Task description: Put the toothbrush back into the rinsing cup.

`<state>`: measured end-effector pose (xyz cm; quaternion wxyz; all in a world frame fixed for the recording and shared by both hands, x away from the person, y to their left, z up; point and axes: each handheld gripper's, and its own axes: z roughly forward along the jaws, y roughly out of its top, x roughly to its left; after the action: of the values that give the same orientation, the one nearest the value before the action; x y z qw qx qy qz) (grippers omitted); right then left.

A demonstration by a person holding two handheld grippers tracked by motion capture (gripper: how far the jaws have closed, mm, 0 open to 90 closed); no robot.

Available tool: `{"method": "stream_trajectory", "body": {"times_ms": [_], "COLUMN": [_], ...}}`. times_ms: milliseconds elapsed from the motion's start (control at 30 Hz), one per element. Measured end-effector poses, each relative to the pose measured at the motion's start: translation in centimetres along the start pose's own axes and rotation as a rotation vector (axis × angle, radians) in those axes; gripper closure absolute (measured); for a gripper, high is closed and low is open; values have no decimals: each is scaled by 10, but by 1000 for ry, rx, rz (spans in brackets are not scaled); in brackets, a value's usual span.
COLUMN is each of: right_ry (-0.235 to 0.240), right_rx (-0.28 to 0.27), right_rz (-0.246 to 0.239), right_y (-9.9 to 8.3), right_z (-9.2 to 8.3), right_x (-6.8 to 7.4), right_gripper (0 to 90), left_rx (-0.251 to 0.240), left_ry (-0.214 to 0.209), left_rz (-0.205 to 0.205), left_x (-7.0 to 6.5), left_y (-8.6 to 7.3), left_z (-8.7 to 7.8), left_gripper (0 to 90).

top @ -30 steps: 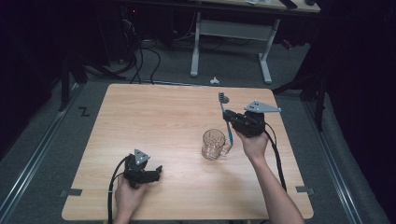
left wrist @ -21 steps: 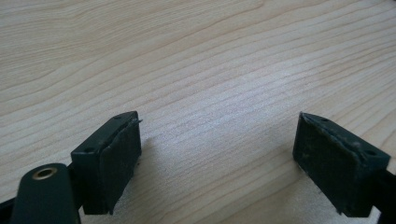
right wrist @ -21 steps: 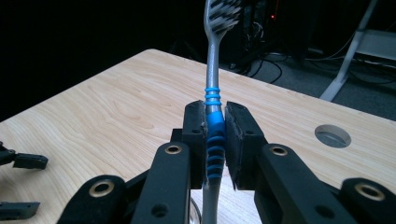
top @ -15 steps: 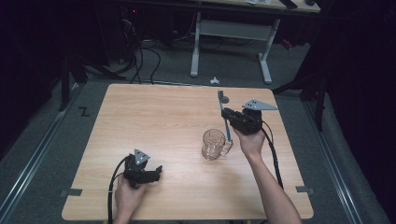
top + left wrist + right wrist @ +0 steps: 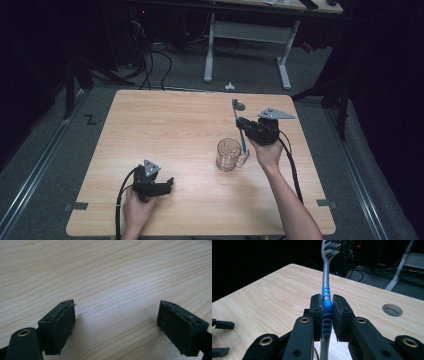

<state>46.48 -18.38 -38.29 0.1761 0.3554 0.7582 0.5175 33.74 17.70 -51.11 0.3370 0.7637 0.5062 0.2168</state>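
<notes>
My right gripper (image 5: pixel 327 315) is shut on the blue grip of a toothbrush (image 5: pixel 326 277), which stands upright with its bristled head at the top. In the high view the right gripper (image 5: pixel 245 125) holds the toothbrush (image 5: pixel 238 122) just right of a clear glass mug (image 5: pixel 229 155). The brush's lower end reaches the mug's rim by the handle; I cannot tell whether it is inside. My left gripper (image 5: pixel 165 184) rests near the table's front left. In its own view the left gripper (image 5: pixel 116 325) is open, with bare wood between its fingers (image 5: pixel 60 327).
The wooden table (image 5: pixel 165 130) has a round cable hole (image 5: pixel 392 310) near its far edge. A white desk frame (image 5: pixel 245 35) and cables lie on the floor beyond. The left gripper's jaw tips (image 5: pixel 222 325) show at the edge of the right gripper view.
The right hand with the toothbrush has shifted only slightly by the mug. The left hand has kept still.
</notes>
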Motion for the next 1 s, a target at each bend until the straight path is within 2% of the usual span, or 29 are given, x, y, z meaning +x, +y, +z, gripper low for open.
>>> {"method": "stream_trajectory", "body": {"times_ms": [433,667,1000], "right_ry": [0,3,0], "right_rx": [11,8,21], "right_rz": [-10,2,-14], "right_y": [-3,-5,-6], "right_z": [-5,-12,-19], "right_x": [-2,-5,-3], "right_gripper": [790,790,790], "left_rx": [0,0,0], "left_ry": [0,0,0], "left_rz": [0,0,-1], "left_x": [0,0,0], "left_y": [0,0,0], "left_z": [0,0,0], "left_gripper": [157,158,157]}}
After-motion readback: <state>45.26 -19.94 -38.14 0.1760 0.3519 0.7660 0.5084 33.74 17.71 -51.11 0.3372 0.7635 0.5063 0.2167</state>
